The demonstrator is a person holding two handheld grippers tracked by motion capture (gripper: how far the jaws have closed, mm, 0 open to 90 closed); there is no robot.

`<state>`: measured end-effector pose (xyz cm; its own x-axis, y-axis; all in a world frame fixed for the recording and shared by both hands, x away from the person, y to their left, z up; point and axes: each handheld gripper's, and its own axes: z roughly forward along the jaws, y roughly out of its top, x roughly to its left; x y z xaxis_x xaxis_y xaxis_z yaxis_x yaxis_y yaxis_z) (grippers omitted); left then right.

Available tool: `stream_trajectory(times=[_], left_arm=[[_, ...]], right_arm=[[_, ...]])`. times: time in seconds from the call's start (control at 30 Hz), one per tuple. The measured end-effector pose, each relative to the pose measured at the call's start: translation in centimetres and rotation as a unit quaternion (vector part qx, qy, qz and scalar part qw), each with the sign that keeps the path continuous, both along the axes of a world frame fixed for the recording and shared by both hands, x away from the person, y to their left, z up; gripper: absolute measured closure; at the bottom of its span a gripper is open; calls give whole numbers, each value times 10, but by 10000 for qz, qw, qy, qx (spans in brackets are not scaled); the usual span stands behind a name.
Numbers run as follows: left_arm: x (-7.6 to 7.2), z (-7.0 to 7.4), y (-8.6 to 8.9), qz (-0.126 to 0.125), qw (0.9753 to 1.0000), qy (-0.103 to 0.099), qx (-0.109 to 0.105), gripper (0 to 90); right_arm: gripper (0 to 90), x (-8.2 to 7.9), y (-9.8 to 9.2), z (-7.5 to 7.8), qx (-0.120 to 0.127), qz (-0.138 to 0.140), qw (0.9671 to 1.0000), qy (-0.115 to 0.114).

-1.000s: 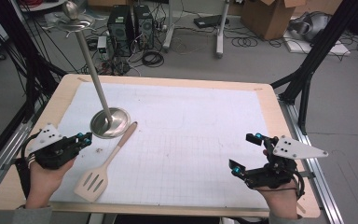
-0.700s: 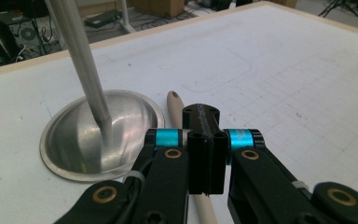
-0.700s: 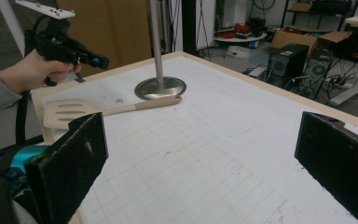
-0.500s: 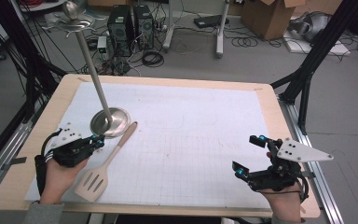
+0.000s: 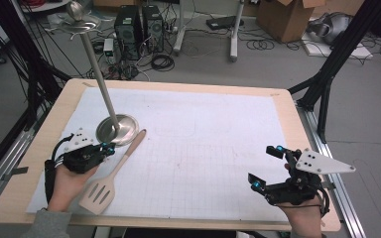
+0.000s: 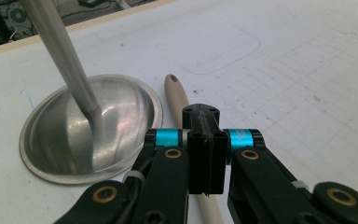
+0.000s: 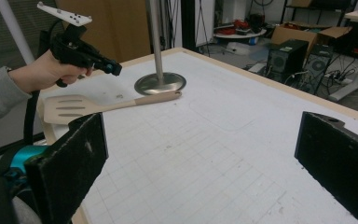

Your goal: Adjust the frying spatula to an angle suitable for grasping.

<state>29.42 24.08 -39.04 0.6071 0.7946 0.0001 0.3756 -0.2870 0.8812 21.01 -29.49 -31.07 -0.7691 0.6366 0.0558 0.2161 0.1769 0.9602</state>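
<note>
The left gripper (image 5: 110, 147) is in the person's left hand (image 5: 67, 181), low over the white grid mat (image 5: 203, 148). Its two black jaws are pressed tight together with nothing between them. In the left gripper view you can see them closed right above the spatula's handle. I cannot tell if they touch the handle.

The spatula (image 5: 111, 176) is light tan, like wood. It lies flat on the mat, just under and to the right of the left gripper. Its wide end with the slots (image 5: 98, 194) is back by the person's hand. Its thin handle (image 6: 177, 95) points away, past the jaw tips.

Just ahead of the left gripper, a little to its left, is the round shiny metal base (image 5: 117, 130) of a stand. It looks like a small upside-down dish. A long metal pole (image 5: 96, 64) goes up from its middle. The end of the spatula handle sits just beside the edge of the base.

The right gripper (image 5: 264, 166) is well apart from all of that, at the right side of the table (image 5: 287, 106). The person's right hand (image 5: 302, 215) holds it. Its jaws are spread wide and hold nothing. In the right gripper view the spatula and the metal base are far ahead of its jaws, off to their left.
</note>
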Motion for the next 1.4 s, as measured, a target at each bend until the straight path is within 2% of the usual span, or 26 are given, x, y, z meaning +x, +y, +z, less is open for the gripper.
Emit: stream_trajectory(times=[0.17,0.47,0.63,1.07,1.23,1.4], left_arm=[[8,-7,-1,-16,9998,179,48,896],[18,-16,-3,-71,9993,328,142,896],[23,-20,-5,-138,9982,498,299,896],[32,-32,-12,-194,9952,745,601,896],[34,-36,-11,-119,9945,864,575,896],[34,-37,-12,-87,9945,850,604,896]], right_arm=[[14,-1,0,-1,-34,-28,10000,15],[14,-4,-2,-3,-52,-66,10000,42],[14,-6,-4,-3,-61,-88,9999,41],[14,-7,-4,-4,-100,-112,9999,61],[14,-7,-5,-4,-86,-116,9999,57],[14,-7,-5,-4,-78,-108,9999,65]])
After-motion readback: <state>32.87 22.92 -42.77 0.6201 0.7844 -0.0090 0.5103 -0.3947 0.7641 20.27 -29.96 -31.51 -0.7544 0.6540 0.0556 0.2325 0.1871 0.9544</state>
